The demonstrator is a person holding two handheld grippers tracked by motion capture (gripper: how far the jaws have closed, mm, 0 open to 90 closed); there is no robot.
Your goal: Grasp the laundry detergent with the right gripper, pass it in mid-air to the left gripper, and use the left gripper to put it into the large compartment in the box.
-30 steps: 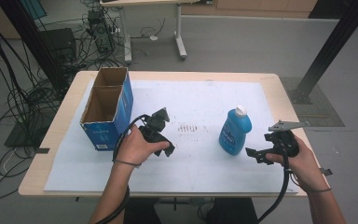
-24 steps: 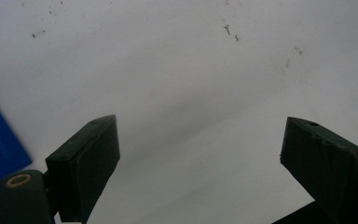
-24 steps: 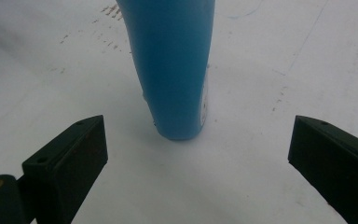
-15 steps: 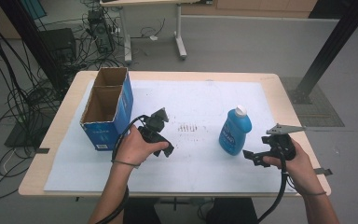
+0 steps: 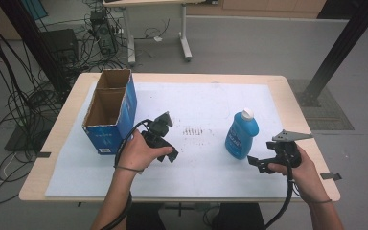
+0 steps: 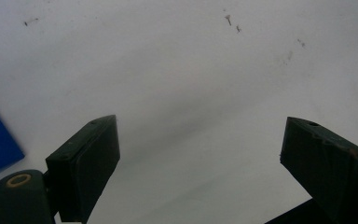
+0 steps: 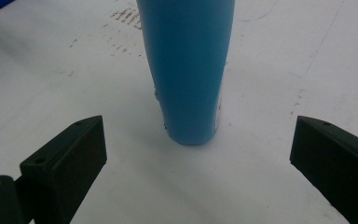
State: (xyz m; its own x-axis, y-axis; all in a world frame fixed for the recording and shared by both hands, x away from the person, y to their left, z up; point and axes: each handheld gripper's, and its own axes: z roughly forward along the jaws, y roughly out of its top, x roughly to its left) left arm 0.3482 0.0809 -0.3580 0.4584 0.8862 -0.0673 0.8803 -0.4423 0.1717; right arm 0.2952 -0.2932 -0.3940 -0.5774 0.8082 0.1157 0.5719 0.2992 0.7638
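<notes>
Your right gripper (image 5: pixel 259 164) sits low over the white paper sheet (image 5: pixel 206 110), jaws spread wide, gripping nothing. The upright blue plastic bottle with the white cap (image 5: pixel 241 134) stands just ahead at its 11 o'clock, centred between the jaws in the right gripper view (image 7: pixel 189 70); that alignment suggests a side grasp on the body. Your left gripper (image 5: pixel 168 154) rests open and empty, apart. The blue open-topped cardboard box (image 5: pixel 109 112) waits at 9 o'clock, a likely destination.

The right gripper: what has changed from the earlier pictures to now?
The right gripper has shifted slightly toward the blue bottle, its jaws open and not touching it. Nothing was grasped or released. The left gripper, bottle and cardboard box stayed in place.
</notes>
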